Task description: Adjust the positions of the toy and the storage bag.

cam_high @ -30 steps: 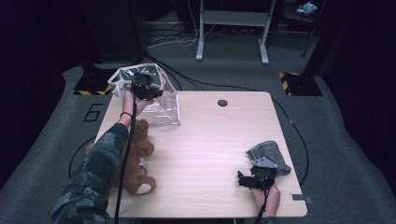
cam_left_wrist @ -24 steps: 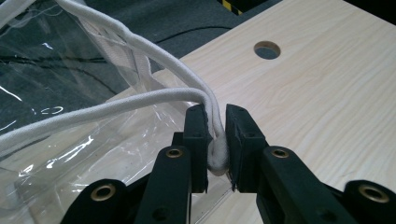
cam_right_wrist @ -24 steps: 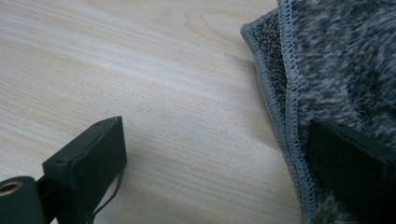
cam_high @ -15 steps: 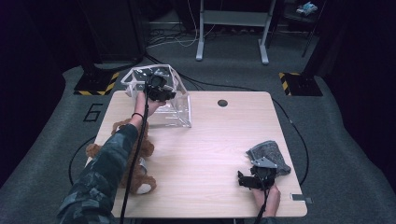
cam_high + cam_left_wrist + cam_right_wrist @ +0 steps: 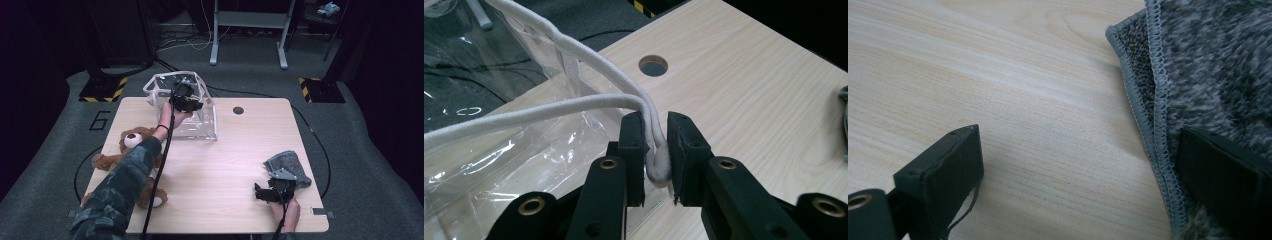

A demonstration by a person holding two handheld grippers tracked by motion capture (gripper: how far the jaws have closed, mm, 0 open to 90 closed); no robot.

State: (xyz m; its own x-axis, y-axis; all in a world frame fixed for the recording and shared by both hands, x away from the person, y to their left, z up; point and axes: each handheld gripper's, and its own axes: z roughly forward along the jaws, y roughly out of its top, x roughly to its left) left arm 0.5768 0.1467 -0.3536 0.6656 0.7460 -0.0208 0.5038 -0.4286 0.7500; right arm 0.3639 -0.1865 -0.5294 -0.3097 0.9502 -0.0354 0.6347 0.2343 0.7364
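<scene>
Left hand-held gripper (image 5: 655, 145) clenched on bag's white cord (image 5: 574, 107) | right hand-held gripper (image 5: 1078, 175) released, jaw over grey cloth (image 5: 1218, 65)

I've got a pale wood-grain worktop (image 5: 220, 165) with a round cable hole (image 5: 238, 110) near its far edge. A clear plastic bag (image 5: 200, 122) with white cord handles sits by the far left corner. A brown teddy bear (image 5: 127, 150) lies along the left edge. A grey fuzzy cloth (image 5: 290, 165) rests near the right edge, toward the near corner.
</scene>
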